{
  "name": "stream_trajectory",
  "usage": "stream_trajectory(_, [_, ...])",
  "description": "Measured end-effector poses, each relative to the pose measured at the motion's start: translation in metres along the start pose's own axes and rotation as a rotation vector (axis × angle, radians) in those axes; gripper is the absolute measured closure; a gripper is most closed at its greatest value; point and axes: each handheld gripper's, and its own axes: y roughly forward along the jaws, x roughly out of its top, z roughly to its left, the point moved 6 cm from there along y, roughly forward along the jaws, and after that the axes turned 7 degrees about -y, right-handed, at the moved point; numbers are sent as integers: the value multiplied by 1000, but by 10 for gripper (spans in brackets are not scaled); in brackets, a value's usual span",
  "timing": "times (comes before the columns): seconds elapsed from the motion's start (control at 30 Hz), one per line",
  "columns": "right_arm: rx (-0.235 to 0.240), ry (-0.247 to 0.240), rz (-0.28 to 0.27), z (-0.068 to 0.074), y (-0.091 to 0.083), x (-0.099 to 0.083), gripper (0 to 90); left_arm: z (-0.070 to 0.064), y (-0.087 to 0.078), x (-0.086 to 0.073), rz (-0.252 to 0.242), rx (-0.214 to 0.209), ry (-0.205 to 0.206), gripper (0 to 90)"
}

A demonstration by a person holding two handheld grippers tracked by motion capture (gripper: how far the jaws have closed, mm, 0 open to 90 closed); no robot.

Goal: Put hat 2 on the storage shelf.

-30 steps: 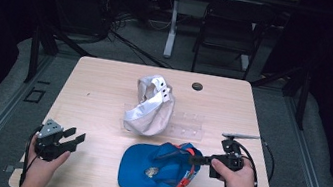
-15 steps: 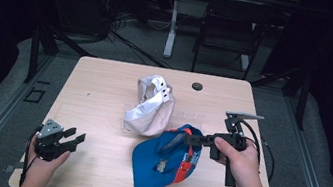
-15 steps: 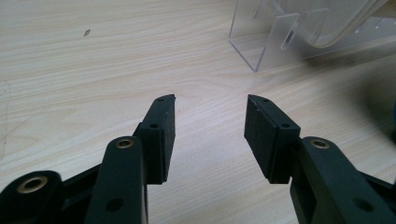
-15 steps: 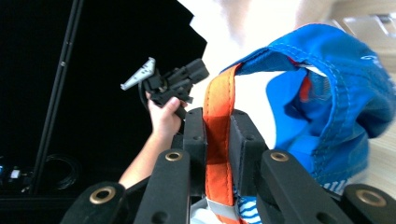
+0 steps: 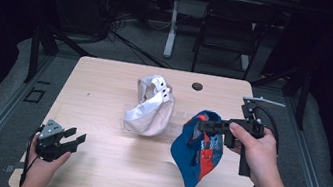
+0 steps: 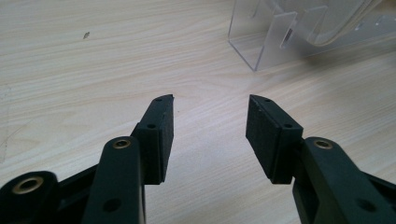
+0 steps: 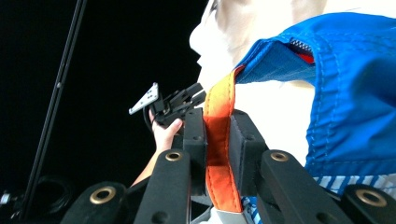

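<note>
High view: blue cap (image 5: 196,149) hoisted off the table's right side, orange strap (image 7: 217,154) pinched in the closed right gripper (image 5: 206,126) — placing on the clear stand (image 6: 275,35) beside the white cap (image 5: 150,106) likely left. Left gripper (image 5: 70,140) gaping, empty, near left.

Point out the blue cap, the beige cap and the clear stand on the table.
blue cap (image 5: 193,151), high view, on the blue crown hanging from the right tool.
beige cap (image 5: 153,114), high view, on its pale crown.
clear stand (image 6: 266,39), left gripper view, on its upright front wall.
</note>
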Motion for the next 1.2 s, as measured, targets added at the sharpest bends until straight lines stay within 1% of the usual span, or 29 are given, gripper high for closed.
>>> stream_trajectory(0.03, [-2,-3,1,-1,-3,1,786,0,0,0,-2,2,5,507])
stream_trajectory(0.13, [-9,7,-19,-3,-12,7,786,-2,2,0,-14,4,12,491])
stream_trajectory(0.23, [-11,17,-40,-1,-19,16,786,-2,2,0,-11,6,16,491])
stream_trajectory(0.27, [-15,23,-57,2,-23,22,787,-1,2,1,-15,9,15,490])
stream_trajectory(0.33, [-17,21,-61,4,-24,26,787,-1,2,1,-19,6,16,490])
stream_trajectory(0.43, [-28,9,-77,12,-27,36,786,-1,1,2,-29,10,20,490])
stream_trajectory(0.47, [-35,1,-87,17,-29,43,786,-1,0,2,-23,11,21,485])
stream_trajectory(0.5, [-35,1,-87,17,-29,43,786,0,1,2,-25,15,19,485])
stream_trajectory(0.57, [-43,0,-97,21,-30,50,786,0,1,2,-22,15,16,482])
stream_trajectory(0.63, [-68,-11,-108,25,-31,60,786,0,2,0,-13,6,10,473])
stream_trajectory(0.67, [-68,-11,-108,25,-31,60,786,0,2,0,-13,6,10,473])
stream_trajectory(0.7, [-70,-10,-116,26,-32,64,786,0,3,0,-11,-2,11,473])
stream_trajectory(0.77, [-78,-11,-137,28,-34,71,786,-1,5,-2,0,-5,18,473])
stream_trajectory(0.83, [-87,-9,-154,29,-36,78,786,-2,6,-2,-4,-3,18,474])
stream_trajectory(0.87, [-89,-3,-168,29,-36,82,786,-3,6,-2,-2,-4,23,474])
stream_trajectory(0.9, [-96,-1,-177,28,-37,85,786,-3,6,-2,9,-4,24,474])
stream_trajectory(0.97, [-107,2,-185,28,-37,92,786,-3,6,-2,11,-5,24,474])
stream_trajectory(1.07, [-118,20,-218,27,-33,103,786,-2,6,-2,10,-7,18,474])
stream_trajectory(1.13, [-127,17,-217,26,-32,105,786,-2,6,-2,4,-3,16,474])
stream_trajectory(1.17, [-137,29,-230,24,-30,107,786,-2,6,-2,3,-4,15,474])
stream_trajectory(1.2, [-147,31,-228,22,-28,109,786,-2,6,-2,3,-4,15,474])
